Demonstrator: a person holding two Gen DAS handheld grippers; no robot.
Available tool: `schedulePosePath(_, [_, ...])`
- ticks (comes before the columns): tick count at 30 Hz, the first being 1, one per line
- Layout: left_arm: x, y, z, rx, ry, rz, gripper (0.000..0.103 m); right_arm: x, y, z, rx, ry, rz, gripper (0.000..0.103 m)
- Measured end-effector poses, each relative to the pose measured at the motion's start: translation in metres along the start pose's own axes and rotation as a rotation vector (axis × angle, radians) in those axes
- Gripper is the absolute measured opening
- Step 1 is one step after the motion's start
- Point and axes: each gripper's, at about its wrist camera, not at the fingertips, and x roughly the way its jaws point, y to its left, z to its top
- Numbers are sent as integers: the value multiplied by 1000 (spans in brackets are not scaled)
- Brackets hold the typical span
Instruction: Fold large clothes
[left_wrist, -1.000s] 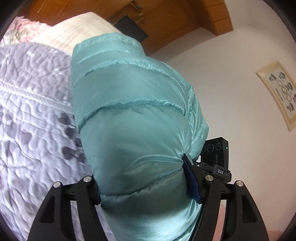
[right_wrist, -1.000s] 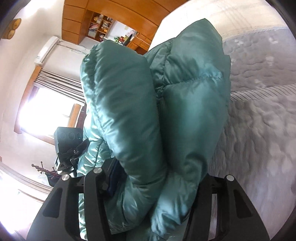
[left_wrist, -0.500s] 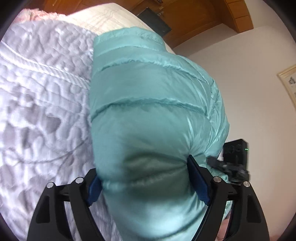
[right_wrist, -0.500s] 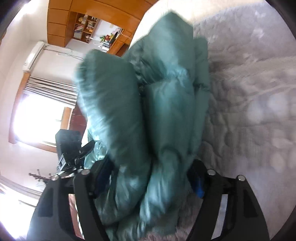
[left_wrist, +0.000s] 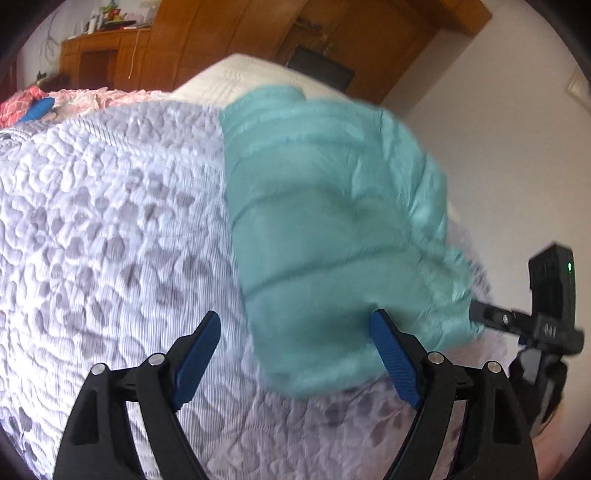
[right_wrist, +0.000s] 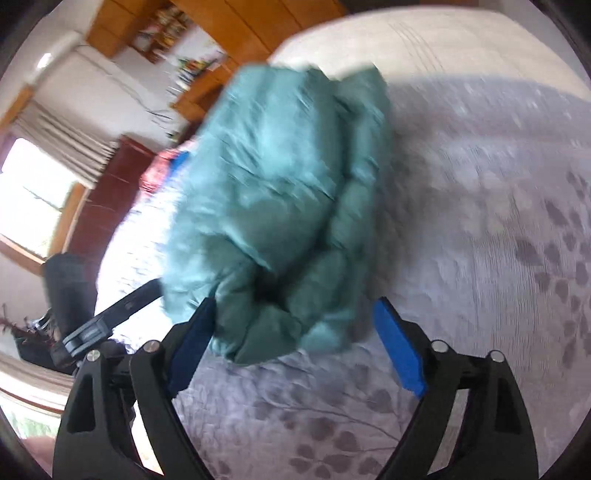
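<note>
The puffer jacket (left_wrist: 332, 221) lies bundled on the bed in front of you, a glossy teal garment of slick, shiny fabric stitched into fat horizontal quilted tubes, folded into a thick rounded block. From your right wrist view the jacket (right_wrist: 280, 206) shows its stacked edges, several padded layers lying one against another, though motion blurs the detail. It rests on a pale lavender-grey quilted bedspread (left_wrist: 110, 240), a puckered, pebbly cover printed with darker grey leaf shapes and run through with fine ribbed lines. Your left gripper (left_wrist: 297, 362) stands released, its jaws wide apart: the left blue ridged pad is clear of the fabric, and the right pad sits at the near lower edge of the bundle without any squeeze that you can see. Your right gripper (right_wrist: 295, 350) is likewise let go, jaws spread wide, with the near end of the jacket lying between the pads and the right pad well clear of it; the left pad is just beside the fabric. Each view catches the other gripper's black body at its edge. Beyond the jacket a cream pillow (left_wrist: 243, 81) lies at the head of the bed, with pink bedding (left_wrist: 74, 99) to one side. Warm orange-brown wooden cabinets (left_wrist: 229, 33) line the far wall.
</note>
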Motion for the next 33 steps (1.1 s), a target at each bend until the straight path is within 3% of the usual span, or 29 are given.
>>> schedulePosePath(4, [20,1,-11,19,58,33,85,24,-29,-17,49,57,-49,80])
schedulePosePath(9, [11,-7,-18,23,67,77,83,34,-30,-15,83,67,-42,80])
schedulePosePath(12, [-12,-22,-21,51,48,121,84,14,-15,-23,36,28,-89,81])
schedulePosePath(17, [-51,-36,-20,46,-3,226,87,-23,27,-35,-64,-48,-226,96])
schedulePosePath(18, [-61,-41,-22,53,-19,255,92,-27,37,-38,-76,-51,-250,96])
schedulePosePath(22, [-84,-60,-27,88,-88,366,94,-47,52,-55,-120,-57,-355,97])
schedulePosePath(25, [-96,-68,-31,95,-87,394,97,-77,47,-78,-131,-93,-391,97])
schedulePosePath(33, [-123,-72,-42,70,-97,415,97,-98,61,-96,-123,-115,-421,97])
